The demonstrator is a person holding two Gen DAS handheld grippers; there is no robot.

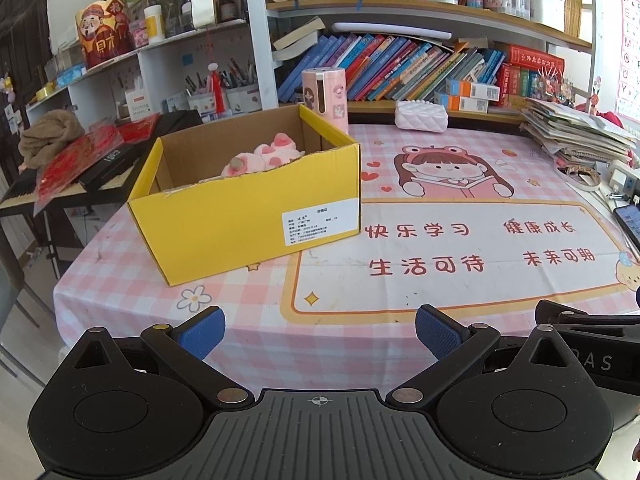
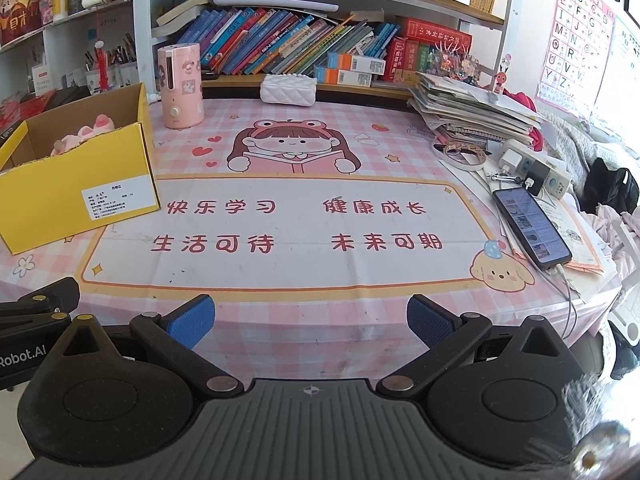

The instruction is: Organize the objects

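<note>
A yellow cardboard box sat open-topped on the tabletop, which was covered by a pink checked cartoon cloth, and it served as the landmark for everything else. Inside the box, toward its far side, lay a pink plush toy, apparently already put away, which suggested the box was the collecting place for the tidying. Just behind the box stood a pink cylindrical appliance, and farther behind it a white quilted pouch rested against the bookshelf. Well to the right of the box, a smartphone lay beside a stack of papers. The left gripper hovered in front of the box, its blue pads spread wide and holding nothing. The right gripper hung to the box's right, equally wide and empty, probably because no loose item remained on the cloth between them.
</note>
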